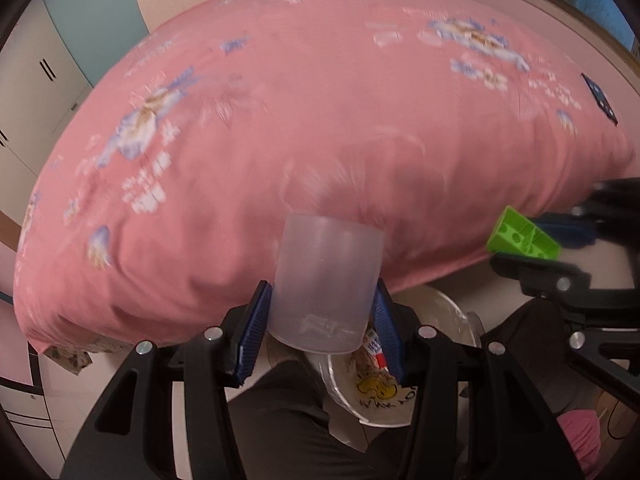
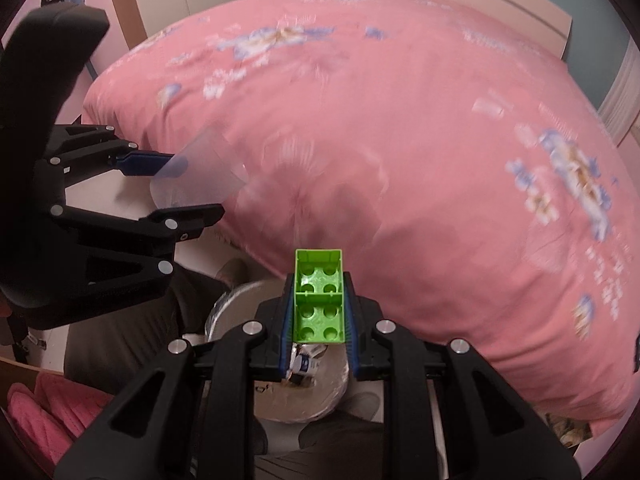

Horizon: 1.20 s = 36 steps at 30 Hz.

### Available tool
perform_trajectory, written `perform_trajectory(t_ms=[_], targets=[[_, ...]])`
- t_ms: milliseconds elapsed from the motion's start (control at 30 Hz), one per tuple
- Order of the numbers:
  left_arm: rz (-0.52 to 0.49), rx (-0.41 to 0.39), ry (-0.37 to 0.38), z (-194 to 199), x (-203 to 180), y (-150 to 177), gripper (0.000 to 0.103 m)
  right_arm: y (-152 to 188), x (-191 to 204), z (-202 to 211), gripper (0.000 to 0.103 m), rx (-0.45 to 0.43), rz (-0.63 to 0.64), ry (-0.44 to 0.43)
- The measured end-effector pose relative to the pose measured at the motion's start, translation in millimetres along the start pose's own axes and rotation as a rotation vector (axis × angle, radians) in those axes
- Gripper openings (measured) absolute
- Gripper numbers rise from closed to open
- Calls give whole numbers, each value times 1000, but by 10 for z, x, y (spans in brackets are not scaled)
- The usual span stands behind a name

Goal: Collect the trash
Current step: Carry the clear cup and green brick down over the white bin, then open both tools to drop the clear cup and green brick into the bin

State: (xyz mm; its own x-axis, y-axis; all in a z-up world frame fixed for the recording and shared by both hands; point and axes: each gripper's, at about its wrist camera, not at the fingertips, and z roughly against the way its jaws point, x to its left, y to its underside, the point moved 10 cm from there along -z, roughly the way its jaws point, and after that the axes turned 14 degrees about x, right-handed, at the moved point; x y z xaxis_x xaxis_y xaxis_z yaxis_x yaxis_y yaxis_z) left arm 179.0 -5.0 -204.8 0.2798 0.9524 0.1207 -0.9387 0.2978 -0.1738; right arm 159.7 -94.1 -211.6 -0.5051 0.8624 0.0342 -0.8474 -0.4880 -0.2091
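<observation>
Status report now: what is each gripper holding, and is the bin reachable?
Left gripper shut on plastic cup. Right gripper shut on green block. Bin directly below both, nothing blocking.

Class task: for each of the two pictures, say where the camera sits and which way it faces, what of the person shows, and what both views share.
Left wrist: on the left claw, facing the pink bed; it grips a clear plastic cup; dark-trousered legs below.
Right wrist: on the right claw, facing the same bed; it grips a green toy brick.
Shared: bed, lined trash bin, cup, brick, each other's claw.
</observation>
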Motion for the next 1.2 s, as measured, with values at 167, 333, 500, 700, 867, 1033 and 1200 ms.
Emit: perform_trajectory(t_ms=[167,333,500,700,867,1033,1200], targets=[[4,63,40,-318,-115,157,52,185,15,-338,23,60,-16,-31],[11,125,76,-633,-222,320,52,381,46,-665,23,121,-34,-62],[22,188,114,-935,-324,478,52,534,96,-955,23,172,-52,-90],[30,264,153,-1297,-425,651,52,696,160,-1325,23,243,-80,-131],[42,329,179,-1582,-489,768,52,789,213,-1655,23,308,-100,-152],[54,367,179,-1812,-558,869,52,904,307,-1975,23,382,-112,-168],[84,424,207,-2092,-590,909,52,994,371,-2266,23,450,-154,-224]])
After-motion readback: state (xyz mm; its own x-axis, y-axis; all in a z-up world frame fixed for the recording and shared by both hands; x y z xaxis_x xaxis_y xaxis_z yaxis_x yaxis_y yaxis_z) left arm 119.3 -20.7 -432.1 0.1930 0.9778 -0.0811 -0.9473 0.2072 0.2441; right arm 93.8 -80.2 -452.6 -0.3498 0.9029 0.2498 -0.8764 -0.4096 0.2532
